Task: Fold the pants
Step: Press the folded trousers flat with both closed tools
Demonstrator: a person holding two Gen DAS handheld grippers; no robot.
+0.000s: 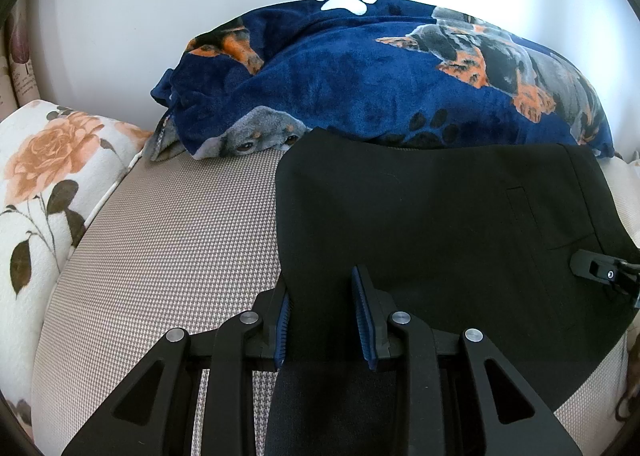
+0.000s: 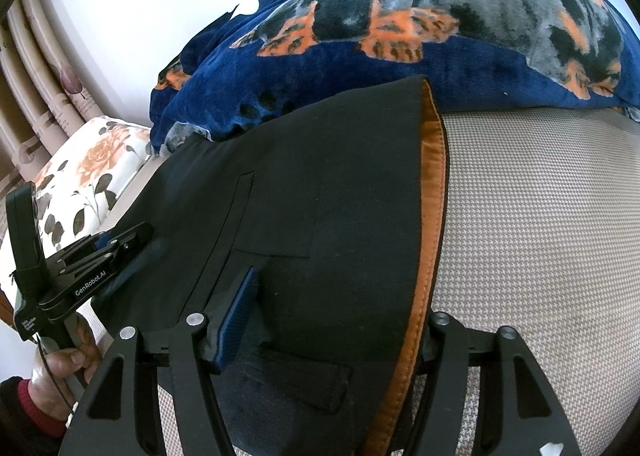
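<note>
Black pants [image 1: 440, 216] lie flat on a beige woven bed surface [image 1: 180, 256]. My left gripper [image 1: 323, 316] sits at their left edge, its blue pads closed on a bunch of black cloth that rises between them. The right wrist view shows the waist end of the pants [image 2: 320, 196], with the orange waistband lining [image 2: 432, 196] turned up along the right. My right gripper [image 2: 336, 328] stands open astride that waist. Its left pad [image 2: 236, 320] is bare and its right finger is half hidden behind the lining. The left gripper [image 2: 132, 236] shows at the pants' far edge.
A blue dog-print blanket [image 1: 360, 76] is heaped behind the pants against a white wall. A rose-print pillow [image 1: 48, 176] lies at the left. A person's hand with a red cuff [image 2: 60, 368] holds the left gripper. Bare beige surface [image 2: 540, 236] spreads right of the waistband.
</note>
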